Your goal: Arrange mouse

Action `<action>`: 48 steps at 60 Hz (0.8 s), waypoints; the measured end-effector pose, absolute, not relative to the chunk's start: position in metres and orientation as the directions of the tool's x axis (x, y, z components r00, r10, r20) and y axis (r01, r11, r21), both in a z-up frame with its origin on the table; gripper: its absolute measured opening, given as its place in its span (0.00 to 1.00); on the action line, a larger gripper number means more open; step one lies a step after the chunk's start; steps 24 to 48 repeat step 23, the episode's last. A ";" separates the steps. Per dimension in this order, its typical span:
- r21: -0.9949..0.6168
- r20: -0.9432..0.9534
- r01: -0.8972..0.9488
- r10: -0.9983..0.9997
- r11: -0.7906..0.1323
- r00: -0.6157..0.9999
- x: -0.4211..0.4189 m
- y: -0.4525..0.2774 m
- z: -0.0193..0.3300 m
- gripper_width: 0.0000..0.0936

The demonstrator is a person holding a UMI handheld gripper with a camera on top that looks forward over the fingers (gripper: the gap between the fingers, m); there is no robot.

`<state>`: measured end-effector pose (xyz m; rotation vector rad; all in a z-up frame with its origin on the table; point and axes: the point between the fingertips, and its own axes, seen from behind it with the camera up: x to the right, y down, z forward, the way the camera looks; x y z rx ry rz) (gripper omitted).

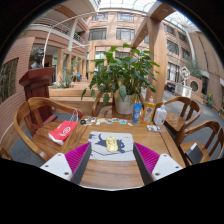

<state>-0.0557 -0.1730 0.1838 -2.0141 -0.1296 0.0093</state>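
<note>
Two pink-padded fingers of the gripper (112, 160) stand spread apart and empty above the wooden table (110, 178). Just beyond them lies a grey mouse pad (112, 146) with a small yellowish thing, probably the mouse (112, 145), on it, well placed for a straight reach. No writing is legible on the red book (63, 130) at far left.

Magenta pads (78, 156); brown wooden table (112, 172); red book (62, 131); green plant (122, 68).
</note>
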 end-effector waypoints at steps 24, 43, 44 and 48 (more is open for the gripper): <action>-0.903 0.053 0.087 0.092 -0.421 0.994 -0.056 -0.230 0.198 0.92; -0.903 0.053 0.087 0.092 -0.421 0.994 -0.056 -0.230 0.198 0.92; -0.903 0.053 0.087 0.092 -0.421 0.994 -0.056 -0.230 0.198 0.92; -0.903 0.053 0.087 0.092 -0.421 0.994 -0.056 -0.230 0.198 0.92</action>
